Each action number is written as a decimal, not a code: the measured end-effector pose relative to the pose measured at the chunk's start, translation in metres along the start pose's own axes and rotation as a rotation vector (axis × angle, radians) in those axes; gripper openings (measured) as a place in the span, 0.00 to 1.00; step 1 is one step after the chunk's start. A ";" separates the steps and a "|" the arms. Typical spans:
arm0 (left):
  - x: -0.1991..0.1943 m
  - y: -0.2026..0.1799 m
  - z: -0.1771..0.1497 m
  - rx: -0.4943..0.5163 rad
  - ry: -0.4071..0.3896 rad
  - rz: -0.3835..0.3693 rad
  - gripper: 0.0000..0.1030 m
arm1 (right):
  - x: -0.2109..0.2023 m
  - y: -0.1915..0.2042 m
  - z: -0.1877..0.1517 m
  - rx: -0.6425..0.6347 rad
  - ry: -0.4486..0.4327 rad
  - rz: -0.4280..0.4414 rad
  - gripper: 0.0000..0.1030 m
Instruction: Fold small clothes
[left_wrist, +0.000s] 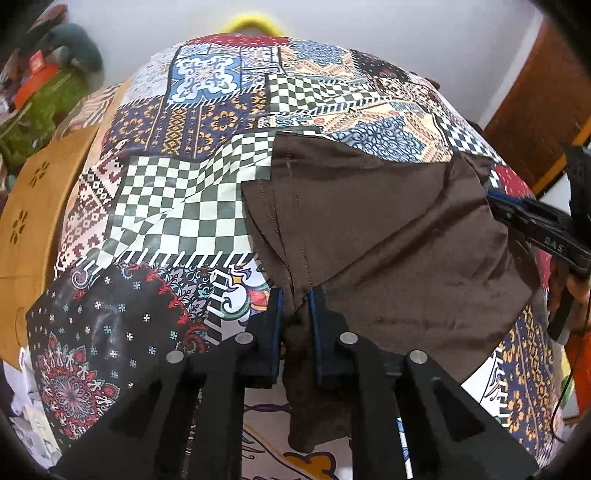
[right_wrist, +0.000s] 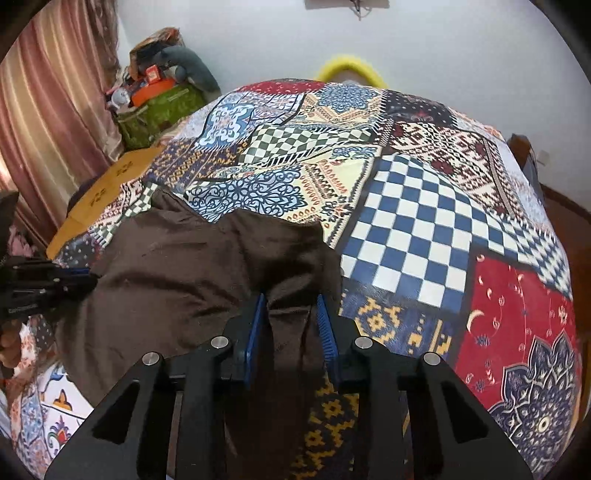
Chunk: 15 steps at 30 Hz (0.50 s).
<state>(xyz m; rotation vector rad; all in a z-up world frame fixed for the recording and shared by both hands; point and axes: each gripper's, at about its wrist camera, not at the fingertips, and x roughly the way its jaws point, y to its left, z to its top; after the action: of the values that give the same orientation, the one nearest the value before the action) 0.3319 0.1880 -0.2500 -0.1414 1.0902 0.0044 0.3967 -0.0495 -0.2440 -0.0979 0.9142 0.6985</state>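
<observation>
My left gripper (left_wrist: 295, 295) and right gripper (right_wrist: 291, 306) are black, with blue ribbed pads (right_wrist: 325, 325) and silver round screws (left_wrist: 347, 338)

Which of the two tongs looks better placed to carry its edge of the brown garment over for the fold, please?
Probably the left tongs: they pinch a bunched corner of the brown garment tightly, while the right tongs stand wider around looser cloth.

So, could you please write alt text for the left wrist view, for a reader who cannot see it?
The left gripper has its jaws shut on a bunched edge of a brown garment spread over a patchwork-patterned cloth. At the right edge, the right gripper meets the garment's far side. A pale wall is behind.
</observation>
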 end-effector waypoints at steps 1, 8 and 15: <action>-0.001 0.001 0.001 -0.007 -0.003 0.014 0.17 | -0.004 -0.001 0.000 0.007 0.002 0.002 0.26; -0.032 0.004 0.004 -0.024 -0.051 0.059 0.30 | -0.049 0.009 -0.011 -0.024 -0.048 -0.009 0.27; -0.057 -0.029 -0.002 0.059 -0.113 -0.012 0.46 | -0.069 0.051 -0.015 -0.102 -0.102 0.083 0.34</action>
<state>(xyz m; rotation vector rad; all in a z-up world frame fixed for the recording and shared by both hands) 0.3053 0.1624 -0.1970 -0.0931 0.9758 -0.0301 0.3277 -0.0505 -0.1904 -0.1142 0.7886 0.8203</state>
